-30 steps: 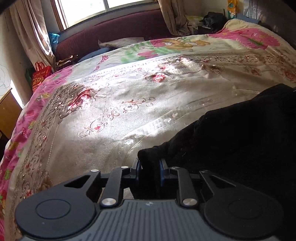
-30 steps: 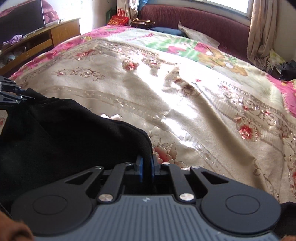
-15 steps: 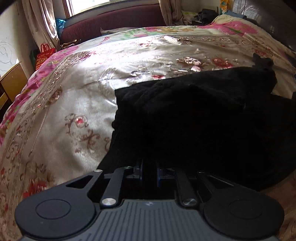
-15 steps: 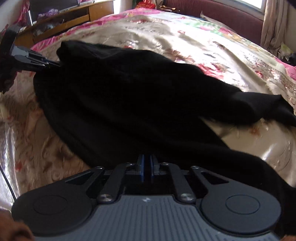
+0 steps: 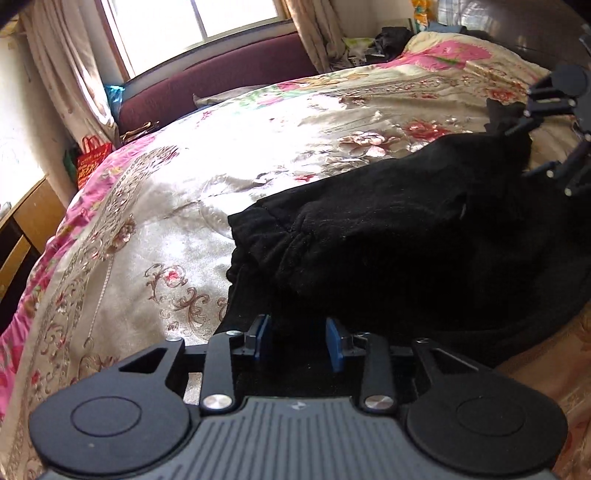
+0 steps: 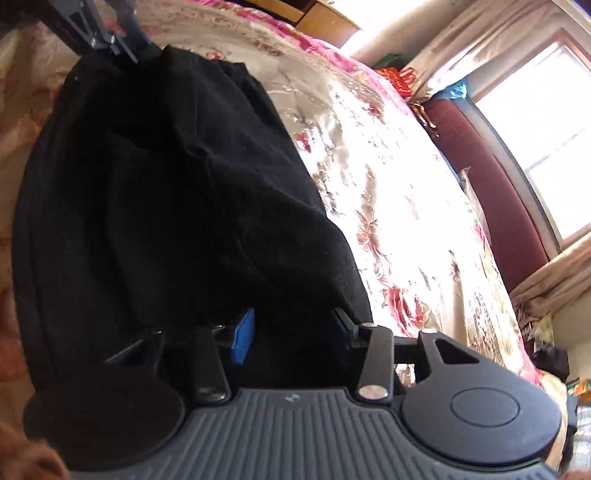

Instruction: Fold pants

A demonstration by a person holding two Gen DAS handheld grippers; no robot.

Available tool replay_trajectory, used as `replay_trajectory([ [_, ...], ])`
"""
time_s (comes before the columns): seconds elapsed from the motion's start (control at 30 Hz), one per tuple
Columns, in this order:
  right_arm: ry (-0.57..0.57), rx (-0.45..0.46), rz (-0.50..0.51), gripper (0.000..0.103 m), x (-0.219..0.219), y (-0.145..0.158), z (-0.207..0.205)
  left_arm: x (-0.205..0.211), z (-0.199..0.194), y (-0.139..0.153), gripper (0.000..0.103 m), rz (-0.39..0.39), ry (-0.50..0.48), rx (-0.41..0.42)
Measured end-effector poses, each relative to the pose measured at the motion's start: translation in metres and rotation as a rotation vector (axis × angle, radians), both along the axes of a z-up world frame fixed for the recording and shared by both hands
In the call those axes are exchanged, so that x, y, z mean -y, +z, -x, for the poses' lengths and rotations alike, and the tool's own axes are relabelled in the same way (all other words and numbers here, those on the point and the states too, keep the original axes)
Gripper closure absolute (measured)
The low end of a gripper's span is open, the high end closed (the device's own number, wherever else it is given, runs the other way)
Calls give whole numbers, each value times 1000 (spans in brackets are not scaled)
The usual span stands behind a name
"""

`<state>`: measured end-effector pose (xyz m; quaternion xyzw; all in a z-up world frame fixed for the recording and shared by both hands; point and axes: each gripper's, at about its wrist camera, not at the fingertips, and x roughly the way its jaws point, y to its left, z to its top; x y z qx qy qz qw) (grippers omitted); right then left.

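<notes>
A lived-in home bedroom: a wide bed (image 5: 184,229) under a shiny floral bedspread (image 5: 280,144), a maroon padded headboard (image 5: 221,85) below a sunlit window (image 5: 192,26), beige curtains (image 5: 62,74), wooden furniture (image 5: 26,229) alongside, a red bag (image 5: 90,160) in the corner.

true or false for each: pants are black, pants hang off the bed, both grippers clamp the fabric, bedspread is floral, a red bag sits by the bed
1. The pants are black. True.
2. They hang off the bed. False: they lie bunched on the bedspread.
3. Both grippers clamp the fabric. False: the left gripper and right gripper have just been opening; cloth lies between the parted pads.
4. The bedspread is floral. True.
5. A red bag sits beside the bed. True.
</notes>
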<state>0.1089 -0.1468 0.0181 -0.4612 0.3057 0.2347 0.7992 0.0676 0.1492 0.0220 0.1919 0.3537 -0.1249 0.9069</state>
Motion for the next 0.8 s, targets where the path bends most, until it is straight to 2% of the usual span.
replay_trajectory([
  [0.07, 48, -8, 62, 48, -7, -10, -10, 11, 1, -2, 46, -38, -52, 5],
  [0.13, 78, -17, 117, 49, -13, -22, -20, 22, 1, -4, 42, -75, -101, 19],
  [0.2, 62, 4, 128, 66, -17, -31, -30, 31, -2, -6, 42, -124, -116, 57],
  [0.23, 25, -12, 104, 80, -17, -29, -37, 33, -5, -7, 42, -141, -119, 71],
  [0.37, -92, -96, -55, 94, -11, -6, -54, 33, -13, -5, 42, -157, -117, 95],
  [0.43, -121, -115, -114, 96, -7, 8, -53, 34, -17, -6, 42, -188, -86, 128],
  [0.5, -140, -127, -165, 97, -2, 19, -47, 35, -25, -8, 53, -200, -54, 128],
  [0.53, -150, -133, -186, 97, 0, 23, -45, 34, -30, -9, 63, -198, -42, 112],
  [0.57, -158, -141, -198, 97, 0, 25, -44, 34, -35, -10, 67, -200, -36, 100],
  [0.7, -176, -158, -226, 98, -8, 28, -40, 39, -38, -5, 72, -306, -52, 160],
  [0.8, -185, -142, -270, 98, -11, 50, -30, 30, -38, 16, 74, -320, -39, 215],
])
